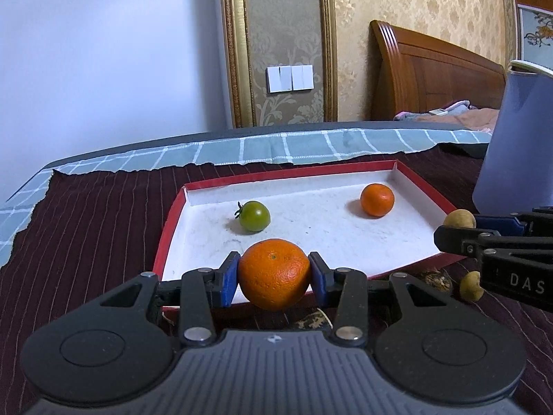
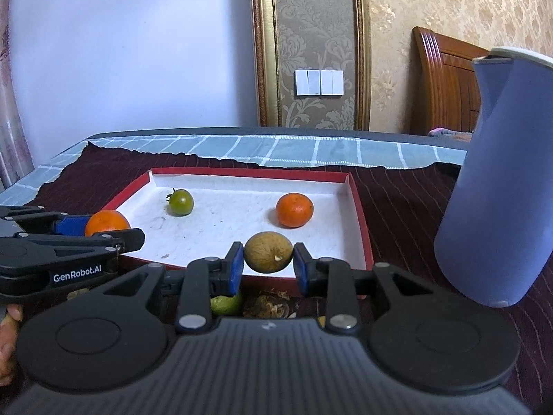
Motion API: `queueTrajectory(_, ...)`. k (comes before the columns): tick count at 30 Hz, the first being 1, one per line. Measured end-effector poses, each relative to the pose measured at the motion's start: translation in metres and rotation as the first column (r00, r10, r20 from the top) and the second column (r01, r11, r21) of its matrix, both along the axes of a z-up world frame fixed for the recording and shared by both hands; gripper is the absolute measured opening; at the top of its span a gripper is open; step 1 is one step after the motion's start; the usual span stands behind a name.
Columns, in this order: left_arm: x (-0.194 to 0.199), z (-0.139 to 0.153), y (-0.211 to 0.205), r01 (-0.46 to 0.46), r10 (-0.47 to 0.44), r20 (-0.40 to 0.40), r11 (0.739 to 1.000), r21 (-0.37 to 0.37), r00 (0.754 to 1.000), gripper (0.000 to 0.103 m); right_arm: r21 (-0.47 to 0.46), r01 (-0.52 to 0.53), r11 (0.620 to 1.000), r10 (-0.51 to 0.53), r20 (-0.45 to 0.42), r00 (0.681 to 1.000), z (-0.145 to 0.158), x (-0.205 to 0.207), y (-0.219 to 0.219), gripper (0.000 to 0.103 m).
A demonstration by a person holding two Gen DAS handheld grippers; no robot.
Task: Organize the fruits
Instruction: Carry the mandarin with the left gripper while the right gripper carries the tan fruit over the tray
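My left gripper [image 1: 274, 275] is shut on a large orange [image 1: 274, 274], held over the near edge of the red-rimmed white tray [image 1: 345, 238]. My right gripper [image 2: 268, 254] is shut on a small tan longan [image 2: 269, 251] above the tray's [image 2: 361, 221] front rim. Inside the tray lie a green tomato [image 1: 254, 215] [image 2: 180, 202] and a small orange [image 1: 377, 199] [image 2: 294, 210]. The right gripper with its longan [image 1: 459, 219] shows at the right edge of the left wrist view. The left gripper with its orange [image 2: 106, 223] appears at the left of the right wrist view.
A tall blue jug [image 2: 501, 180] [image 1: 518, 138] stands right of the tray on the dark striped cloth [image 1: 86, 228]. Loose fruits lie near the tray's front: a longan [image 1: 470, 286], a walnut [image 1: 436, 280] [image 2: 265, 306] and a green fruit [image 2: 226, 304]. A hand [image 2: 8, 339] shows at the left edge.
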State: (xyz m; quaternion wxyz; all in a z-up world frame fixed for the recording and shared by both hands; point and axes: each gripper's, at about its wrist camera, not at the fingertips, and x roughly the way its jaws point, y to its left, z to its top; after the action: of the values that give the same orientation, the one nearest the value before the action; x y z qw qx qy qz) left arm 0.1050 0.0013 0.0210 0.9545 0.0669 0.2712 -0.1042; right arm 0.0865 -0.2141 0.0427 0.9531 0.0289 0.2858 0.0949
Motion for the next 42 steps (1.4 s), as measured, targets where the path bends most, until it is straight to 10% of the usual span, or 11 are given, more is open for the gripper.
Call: queueTrajectory(42, 0.074, -0.01, -0.021, -0.045, 0.048, -0.028, 0.995, 0.094, 0.998, 0.041, -0.022, -0.006, 1.0, 0.004, -0.052, 0.999, -0.005, 0.059, 0.005, 0.029)
